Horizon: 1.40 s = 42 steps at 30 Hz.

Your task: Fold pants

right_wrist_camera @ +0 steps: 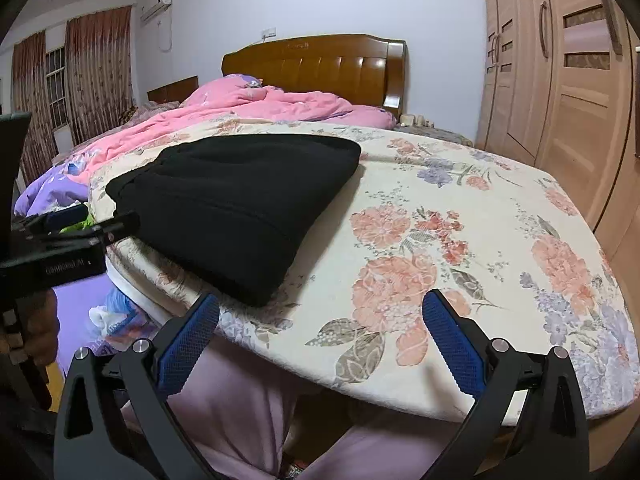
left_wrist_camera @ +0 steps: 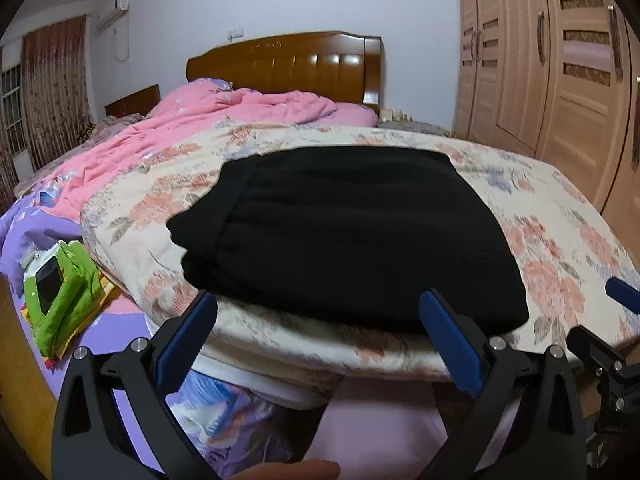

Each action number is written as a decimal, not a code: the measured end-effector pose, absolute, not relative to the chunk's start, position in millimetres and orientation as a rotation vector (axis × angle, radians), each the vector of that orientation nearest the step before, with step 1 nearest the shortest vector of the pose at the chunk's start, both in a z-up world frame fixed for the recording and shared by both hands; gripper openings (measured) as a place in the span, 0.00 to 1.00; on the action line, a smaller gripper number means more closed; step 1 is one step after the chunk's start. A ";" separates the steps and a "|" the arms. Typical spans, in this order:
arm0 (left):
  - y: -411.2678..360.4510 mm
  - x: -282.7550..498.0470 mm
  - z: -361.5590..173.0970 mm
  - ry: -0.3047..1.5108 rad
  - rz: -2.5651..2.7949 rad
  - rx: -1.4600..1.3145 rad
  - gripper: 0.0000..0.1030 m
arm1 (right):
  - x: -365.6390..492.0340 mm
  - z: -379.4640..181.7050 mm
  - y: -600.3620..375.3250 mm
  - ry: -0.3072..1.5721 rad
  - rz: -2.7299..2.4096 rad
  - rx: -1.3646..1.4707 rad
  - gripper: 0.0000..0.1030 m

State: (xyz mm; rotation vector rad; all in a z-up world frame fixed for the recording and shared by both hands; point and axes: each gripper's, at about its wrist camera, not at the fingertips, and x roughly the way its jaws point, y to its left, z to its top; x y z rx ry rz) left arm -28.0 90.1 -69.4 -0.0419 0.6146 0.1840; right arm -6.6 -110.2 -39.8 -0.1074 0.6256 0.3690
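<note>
The black pants [left_wrist_camera: 340, 236] lie folded into a compact stack on a floral quilt [left_wrist_camera: 560, 240] on the bed. They also show in the right wrist view [right_wrist_camera: 236, 200], at the left of the floral quilt [right_wrist_camera: 460, 248]. My left gripper [left_wrist_camera: 320, 328] is open and empty, just short of the near edge of the pants. My right gripper [right_wrist_camera: 320, 324] is open and empty, at the quilt's near edge, to the right of the pants. The left gripper [right_wrist_camera: 80, 224] appears at the left in the right wrist view. A blue tip of the right gripper [left_wrist_camera: 622, 300] shows at the right in the left wrist view.
A pink duvet [left_wrist_camera: 208, 128] lies bunched toward the wooden headboard [left_wrist_camera: 288, 64]. A green pouch holding a phone [left_wrist_camera: 60, 292] lies on the purple sheet at the left. A wooden wardrobe [left_wrist_camera: 560, 80] stands close on the right. Curtains [right_wrist_camera: 96, 68] cover the far-left window.
</note>
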 end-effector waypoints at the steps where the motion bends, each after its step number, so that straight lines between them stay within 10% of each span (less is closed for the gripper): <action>1: 88.0 -30.5 -71.8 0.615 0.180 -0.038 0.98 | -7.5 -39.7 -108.8 0.625 0.371 -0.110 0.96; 42: 86.6 -34.4 -74.0 0.610 0.187 -0.038 0.98 | -7.2 -44.4 -100.5 0.646 0.397 -0.133 0.95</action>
